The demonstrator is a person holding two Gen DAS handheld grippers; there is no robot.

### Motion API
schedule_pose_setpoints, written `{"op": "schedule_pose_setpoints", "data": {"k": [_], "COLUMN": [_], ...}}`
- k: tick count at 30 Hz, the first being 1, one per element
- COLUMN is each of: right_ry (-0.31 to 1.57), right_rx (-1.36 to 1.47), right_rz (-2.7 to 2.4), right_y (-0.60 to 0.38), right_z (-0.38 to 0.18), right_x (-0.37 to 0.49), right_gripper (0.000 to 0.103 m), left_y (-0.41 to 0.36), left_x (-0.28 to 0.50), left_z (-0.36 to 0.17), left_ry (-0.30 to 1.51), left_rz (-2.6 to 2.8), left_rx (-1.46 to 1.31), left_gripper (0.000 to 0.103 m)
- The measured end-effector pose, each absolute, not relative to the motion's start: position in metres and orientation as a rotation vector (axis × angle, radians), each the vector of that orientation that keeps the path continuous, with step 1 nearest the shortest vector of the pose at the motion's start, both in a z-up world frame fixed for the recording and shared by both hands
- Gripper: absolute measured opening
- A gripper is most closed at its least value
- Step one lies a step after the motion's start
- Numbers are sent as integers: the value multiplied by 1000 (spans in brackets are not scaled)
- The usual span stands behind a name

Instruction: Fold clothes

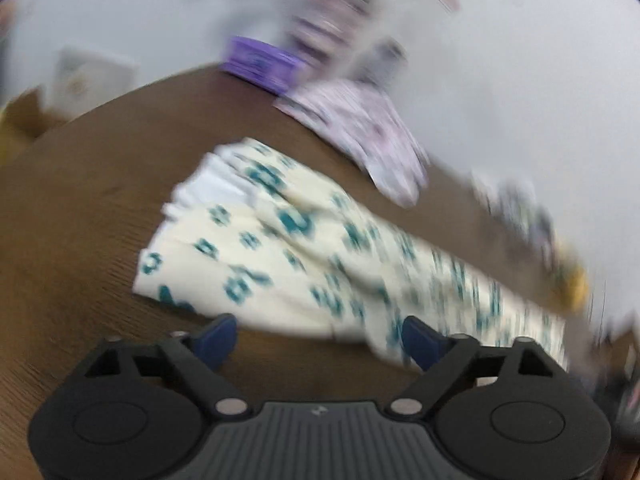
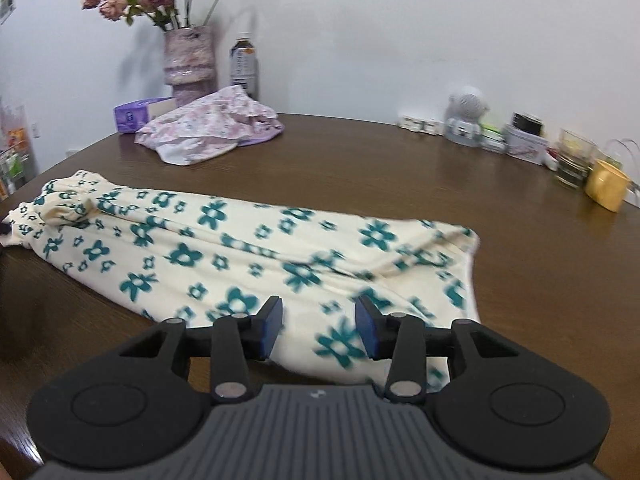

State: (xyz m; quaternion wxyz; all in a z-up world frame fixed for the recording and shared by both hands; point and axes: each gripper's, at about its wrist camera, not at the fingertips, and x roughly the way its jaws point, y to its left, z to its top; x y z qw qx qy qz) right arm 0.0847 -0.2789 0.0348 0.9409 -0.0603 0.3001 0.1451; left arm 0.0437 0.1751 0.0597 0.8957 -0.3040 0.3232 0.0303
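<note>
**Floral garment flat on the table, both grippers free of it**

The cream garment with teal flowers [image 2: 256,248] lies spread lengthwise on the brown wooden table [image 2: 520,280], its gathered end at the far left of the right wrist view and its wider end toward the right; everything else is placed from this garment.

- Right gripper [image 2: 319,330] hovers at the garment's near edge; its 2 blue pads stand partly apart with cloth showing between them, but neither pad presses on it – released, grasping nothing.
- Left gripper [image 1: 320,340] sits at the garment's near edge in a heavily blurred left wrist view; its jaws are spread wide, with table and a strip of cloth in the gap – nothing gripped.

Beyond the garment, toward the wall, lies a crumpled pink-and-white floral cloth [image 2: 208,132]; just left of that cloth is a purple tissue box [image 2: 138,116]; behind it stand a vase of dried roses [image 2: 188,64] and a dark bottle [image 2: 243,64]. Far right of the garment, along the table's back edge, are a glass [image 2: 574,160] and a yellow cup [image 2: 608,190].
</note>
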Motion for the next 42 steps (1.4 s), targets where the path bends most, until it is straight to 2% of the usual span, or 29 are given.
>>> {"op": "schedule_pose_setpoints", "data": {"k": [6,11,13,15,17,19,20,21,22,26,30,37,42], "right_ry": [626,616,616,615,614,614,614,614,614,611,610,610,605], "right_rx": [-70,-95,-91,-88,-88,-89,-91,-92,-91,-87,-77,-67,-59], "right_rz": [265,263,264,264,264,265,266,266,267,270,274,276,272], "right_y": [-296,-292,-292,-292,-291,-290,-290,-290,-290,-291,-293,-294,-295], "right_z": [22,19,19,19,19,19,19,19,19,19,19,20,20], "right_x": [78,76,77,77,77,77,78,78,78,77,76,76,74], "right_gripper": [40,41,41,41,42,43,43,43,43,43,43,43,43], "left_y": [203,215,213,208,202,198,197,196,197,191,172,88,13], "left_x": [71,98,104,110,111,113,114,116,117,117,113,92,89], "left_z": [49,50,50,48,46,45,44,42,41,42,58,94,85], "left_ry": [494,477,482,483,482,482,486,496,501,501,454,289,263], "left_rz": [208,224,216,216,229,253,266,279,288,288,261,151,-2], "left_rx": [-781,-752,-740,-720,-702,-685,-678,-674,-672,-607,-404,283,719], "left_gripper": [91,88,83,70,66,56,39,18,14,9,7,7,7]}}
